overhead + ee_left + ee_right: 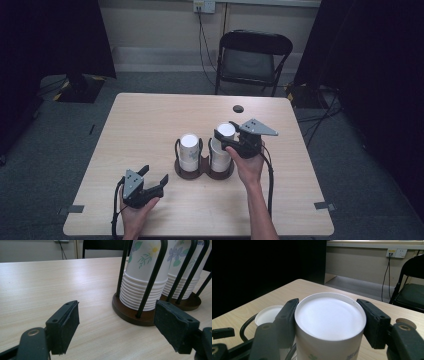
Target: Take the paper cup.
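We note the right gripper (223, 138) clenched on the top cup (329, 322) of the right-hand stack, upside down, long axis upright, in a dark wire holder (204, 169) mid-desk. A second stack (189, 152) stands just beside it. The left gripper (154, 178) rests released, near the holder. The pale wooden desk (145, 120) faces a folding chair (252, 60); the floor is grey.

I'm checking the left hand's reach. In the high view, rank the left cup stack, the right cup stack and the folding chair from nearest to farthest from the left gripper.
1. Left cup stack, just up and right of the left gripper.
2. Right cup stack, beside it, farther right.
3. Folding chair, beyond the table's far edge.
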Motion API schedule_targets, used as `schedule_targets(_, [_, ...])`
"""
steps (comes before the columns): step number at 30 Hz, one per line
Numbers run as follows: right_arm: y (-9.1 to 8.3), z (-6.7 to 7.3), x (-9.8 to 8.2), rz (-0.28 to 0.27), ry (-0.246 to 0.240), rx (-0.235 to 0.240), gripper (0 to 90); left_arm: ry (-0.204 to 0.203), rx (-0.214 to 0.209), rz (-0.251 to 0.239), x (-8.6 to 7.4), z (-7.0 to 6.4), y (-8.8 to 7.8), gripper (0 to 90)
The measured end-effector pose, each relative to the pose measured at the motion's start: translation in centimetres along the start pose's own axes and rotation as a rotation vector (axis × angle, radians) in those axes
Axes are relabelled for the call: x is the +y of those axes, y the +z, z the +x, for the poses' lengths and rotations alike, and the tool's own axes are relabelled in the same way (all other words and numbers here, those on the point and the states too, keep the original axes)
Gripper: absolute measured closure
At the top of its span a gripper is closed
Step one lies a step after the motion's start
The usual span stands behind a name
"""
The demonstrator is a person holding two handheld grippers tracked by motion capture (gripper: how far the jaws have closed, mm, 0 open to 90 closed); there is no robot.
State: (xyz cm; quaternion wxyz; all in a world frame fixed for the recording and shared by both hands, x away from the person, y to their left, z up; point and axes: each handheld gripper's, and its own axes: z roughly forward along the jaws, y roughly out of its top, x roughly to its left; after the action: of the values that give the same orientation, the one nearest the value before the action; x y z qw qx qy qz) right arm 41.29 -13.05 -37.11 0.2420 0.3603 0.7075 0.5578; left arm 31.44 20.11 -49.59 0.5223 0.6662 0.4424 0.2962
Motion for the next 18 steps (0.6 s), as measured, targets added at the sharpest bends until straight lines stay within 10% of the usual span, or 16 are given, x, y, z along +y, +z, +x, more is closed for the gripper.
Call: schedule_targets(18, [-0.8, 0.2, 1.1, -0.041, 0.012, 0.006, 36.9, -0.016, 0.008, -0.003, 0.0, 0.0, 0.0, 20.1])
